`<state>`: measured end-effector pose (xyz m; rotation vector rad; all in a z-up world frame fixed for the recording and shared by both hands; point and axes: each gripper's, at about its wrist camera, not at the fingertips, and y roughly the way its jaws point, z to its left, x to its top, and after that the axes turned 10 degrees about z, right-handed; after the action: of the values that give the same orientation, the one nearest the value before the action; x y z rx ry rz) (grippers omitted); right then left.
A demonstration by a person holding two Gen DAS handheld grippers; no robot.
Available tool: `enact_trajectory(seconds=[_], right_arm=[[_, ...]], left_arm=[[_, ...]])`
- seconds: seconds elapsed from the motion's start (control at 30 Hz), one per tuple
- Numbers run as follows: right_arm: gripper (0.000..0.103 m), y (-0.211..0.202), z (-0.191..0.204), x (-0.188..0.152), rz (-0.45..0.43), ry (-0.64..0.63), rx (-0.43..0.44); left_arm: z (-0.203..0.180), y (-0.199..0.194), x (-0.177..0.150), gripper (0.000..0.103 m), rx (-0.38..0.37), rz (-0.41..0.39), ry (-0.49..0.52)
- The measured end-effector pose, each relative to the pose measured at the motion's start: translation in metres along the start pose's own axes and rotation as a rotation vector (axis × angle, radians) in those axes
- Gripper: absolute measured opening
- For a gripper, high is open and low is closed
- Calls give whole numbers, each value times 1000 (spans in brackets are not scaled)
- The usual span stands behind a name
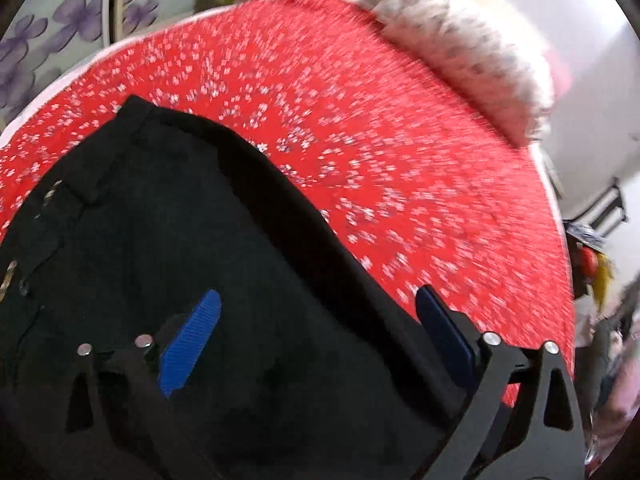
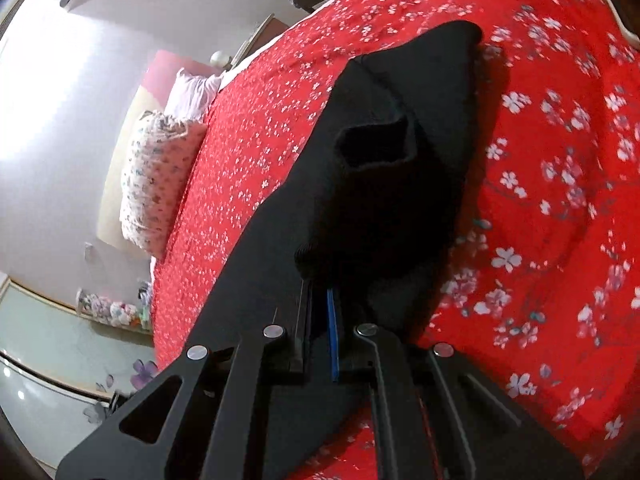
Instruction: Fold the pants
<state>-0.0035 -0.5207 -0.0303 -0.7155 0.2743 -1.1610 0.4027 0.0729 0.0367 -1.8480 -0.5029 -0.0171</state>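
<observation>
**A:** What do your two cameras show?

**B:** I see black pants [image 1: 160, 240] lying on a bed [image 1: 400, 200] with a red bedspread dotted with white blossoms. My left tool [image 1: 316, 316] hangs above the pants with its blue pads [image 1: 192, 336] spread wide, nothing between them. That view is blurred.

**A:** And your right side?

**B:** My right tool [image 2: 320, 300] is clamped on a fold of the pants [image 2: 400, 160], lifting the dark cloth off the bedspread. Flowered pillows [image 2: 156, 176] sit at the bed's far end, beside a pale wall [image 2: 60, 100].
</observation>
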Motion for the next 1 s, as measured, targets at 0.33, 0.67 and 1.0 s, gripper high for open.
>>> enact_trajectory(seconds=[0.33,0.67,1.0], right_arm=[[7,4,9,7,3,-103,-53],[7,-5,23,11,-73,-147,-22],[7,-30,10,22,-162,-115,39]], left_arm=[[11,59,43,60,157,48,-104],[33,-13,-2,6,-13,-122,-36],[99,-150,-160,7,-228,-373,38]])
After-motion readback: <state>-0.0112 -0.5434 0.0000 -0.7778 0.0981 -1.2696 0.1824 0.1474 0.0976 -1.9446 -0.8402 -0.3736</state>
